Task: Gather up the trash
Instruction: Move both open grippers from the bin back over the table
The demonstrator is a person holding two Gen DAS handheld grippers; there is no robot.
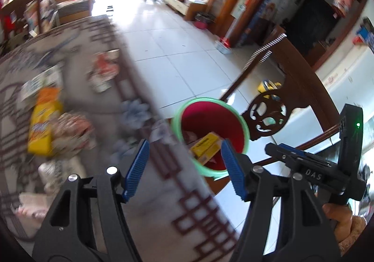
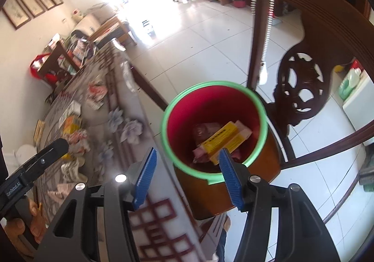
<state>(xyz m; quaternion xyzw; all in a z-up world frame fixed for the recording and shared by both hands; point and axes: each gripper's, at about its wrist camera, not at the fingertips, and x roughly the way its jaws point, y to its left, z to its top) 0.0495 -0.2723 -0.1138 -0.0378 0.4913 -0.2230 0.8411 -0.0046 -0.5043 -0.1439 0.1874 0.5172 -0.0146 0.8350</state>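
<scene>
right wrist view: red bin point(image 2: 187, 107) with a green rim stands on a wooden chair point(image 2: 327, 35) beside the table point(image 2: 161, 213); yellow boxes point(image 2: 222, 140) already lie inside.
right gripper point(image 2: 185, 174): fingers spread wide, holding nothing, above the table edge near the bin.
left gripper point(image 1: 182, 169): also wide open and empty.
remaining trash: yellow packet point(image 1: 43, 128) and crumpled wrappers point(image 1: 74, 128) lie on the table.
risk: the bin sits close, so a careless swing could likely tip it.

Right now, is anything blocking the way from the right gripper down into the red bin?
Nothing visible does. The right gripper is open and empty above the red bin, whose mouth is uncovered; yellow boxes already lie inside.
</scene>
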